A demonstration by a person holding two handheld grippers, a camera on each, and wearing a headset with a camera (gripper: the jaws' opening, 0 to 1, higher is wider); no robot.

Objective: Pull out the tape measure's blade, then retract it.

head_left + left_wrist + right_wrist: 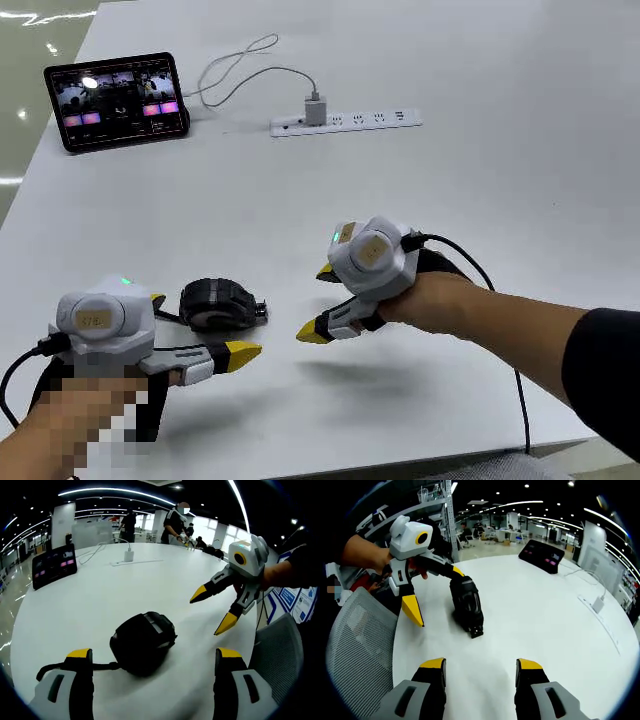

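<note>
The tape measure, a black case, lies on the white tabletop near the front edge, in front of the person's left hand. No blade is drawn out; the hook end sits at the mouth of the case, on the side turned toward the right gripper. A thin black wrist strap trails from the case toward the left gripper's near jaw. The left gripper is held low over the tabletop with its jaws spread wide, one yellow-tipped jaw on each side of the case. In the left gripper view the case lies just ahead of the two tips and neither jaw presses on it; whether the far jaw touches the case I cannot tell. The right gripper is held above the tabletop, just beside the tape measure and apart from it, pointing at the hook end. Its jaws are likewise released and grasp nothing. At the far side of the tabletop a tablet stands propped with its screen lit. Well apart from it to the right lies a white power strip with a charger plug in it, and a white cable loops between plug and tablet. A grey mesh chair back stands at the tabletop's near edge.
</note>
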